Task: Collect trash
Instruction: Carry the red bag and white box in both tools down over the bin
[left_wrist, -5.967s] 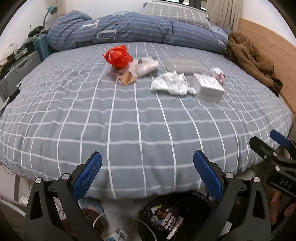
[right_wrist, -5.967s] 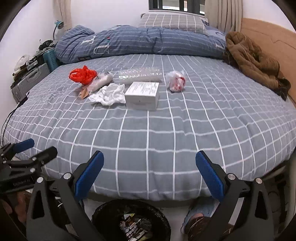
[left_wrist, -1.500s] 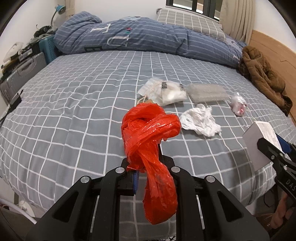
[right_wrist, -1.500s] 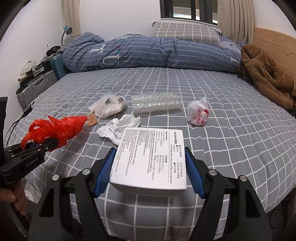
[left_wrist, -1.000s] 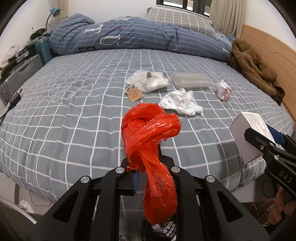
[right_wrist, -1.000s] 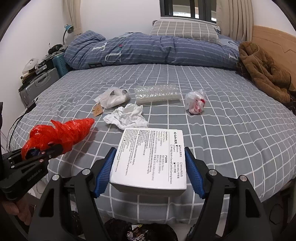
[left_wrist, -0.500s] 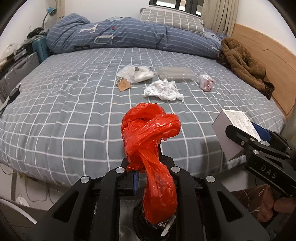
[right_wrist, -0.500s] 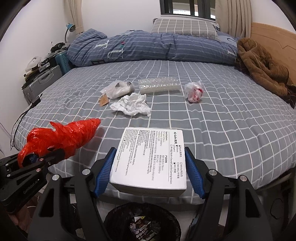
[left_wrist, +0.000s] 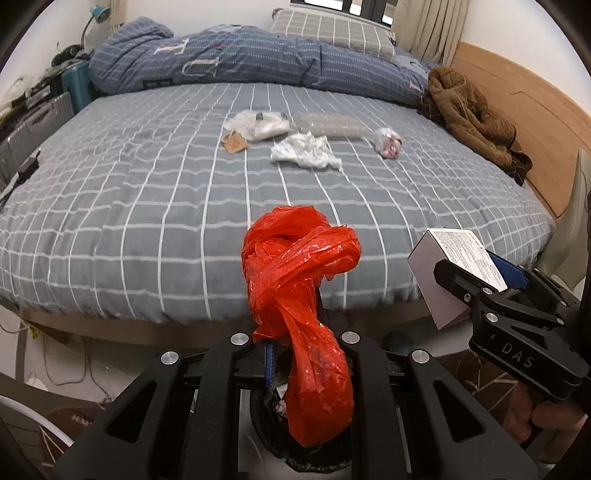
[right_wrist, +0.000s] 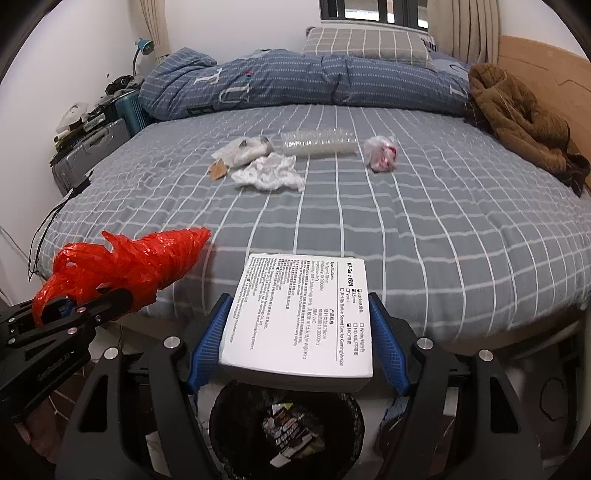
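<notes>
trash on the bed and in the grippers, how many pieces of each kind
Plastic bags and wrappers: 4 (red plastic bag in the left gripper, clear bag with a brown tag, clear bubble tray, small clear bag with red inside)
Crumpled white tissue: 1
White printed cardboard box in the right gripper: 1
Total: 6

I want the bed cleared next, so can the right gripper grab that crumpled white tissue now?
Probably not yet: the right gripper is shut on the white box, above the trash bin, and the crumpled white tissue lies far up the bed.
</notes>
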